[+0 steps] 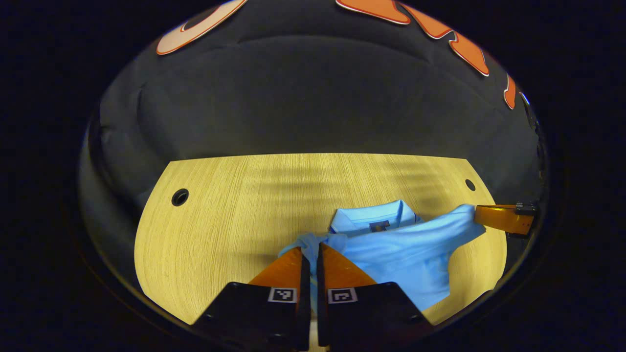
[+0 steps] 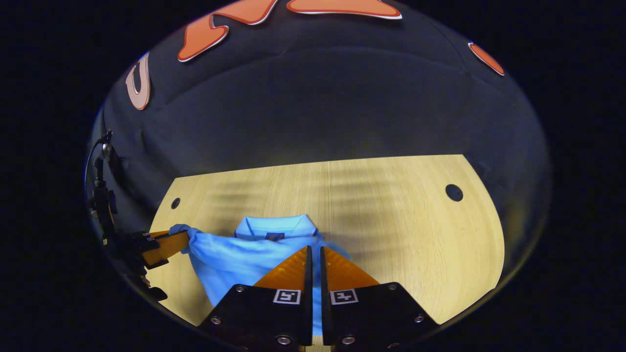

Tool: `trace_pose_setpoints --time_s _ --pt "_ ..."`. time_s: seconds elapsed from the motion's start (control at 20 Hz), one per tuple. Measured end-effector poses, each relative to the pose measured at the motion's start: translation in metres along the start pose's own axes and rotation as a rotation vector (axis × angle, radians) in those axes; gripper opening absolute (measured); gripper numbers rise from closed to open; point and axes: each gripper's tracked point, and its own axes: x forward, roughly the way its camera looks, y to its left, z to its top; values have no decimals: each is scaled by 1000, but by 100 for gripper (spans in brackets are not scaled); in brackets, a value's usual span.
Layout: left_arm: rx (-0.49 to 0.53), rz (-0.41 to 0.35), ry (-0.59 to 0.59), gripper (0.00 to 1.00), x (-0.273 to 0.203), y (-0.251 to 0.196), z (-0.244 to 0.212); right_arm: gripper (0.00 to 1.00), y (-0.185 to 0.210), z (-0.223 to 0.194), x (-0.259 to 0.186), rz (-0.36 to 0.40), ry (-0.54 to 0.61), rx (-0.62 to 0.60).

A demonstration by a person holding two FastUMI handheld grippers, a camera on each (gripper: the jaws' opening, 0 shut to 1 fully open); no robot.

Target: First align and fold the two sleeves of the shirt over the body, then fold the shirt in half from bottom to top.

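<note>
Shirt (image 1: 391, 249) lies collar-far on table (image 1: 220, 220). Left gripper (image 1: 309, 254) pinches one sleeve (image 1: 310, 242); right gripper (image 2: 315, 254) pinches opposite sleeve, both lifted. Judgement: sleeve folds in progress; bottom-to-top fold not yet done.

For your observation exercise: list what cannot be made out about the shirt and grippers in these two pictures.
- Left gripper view: the left gripper hides the near part of the shirt.
- Right gripper view: the right gripper covers the shirt's lower middle.
- Either view: the shirt's bottom hem is cut off at the edge.
</note>
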Motion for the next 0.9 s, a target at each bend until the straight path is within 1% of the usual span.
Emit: trace_pose_setpoints --time_s 0.05,0.1,0.15,0.35,0.5,0.7,0.8,0.85,0.9 --pt "-1 3 -9 20 2 1 1 9 -3 1 1 -9 -4 2" --pt "-6 7 -16 25 0 3 2 12 -6 1 1 -22 -2 4" --pt "-12 18 -24 26 1 7 4 20 -8 -1 1 -33 1 2" --pt "-8 45 -81 99 -11 16 15 98 -9 5 -12 -63 -41 -46" --pt "-3 64 -180 99 -40 25 37 99 -2 19 -36 -45 -100 -42" --pt "16 98 -354 98 -105 34 75 98 11 52 -84 -11 -244 -24" --pt "52 96 -435 98 -135 30 93 98 16 63 -110 6 -305 -7" --pt "72 95 -467 96 -151 29 100 98 15 68 -121 5 -333 -2" --pt "89 93 -497 98 -163 23 106 98 14 74 -133 0 -363 -3"
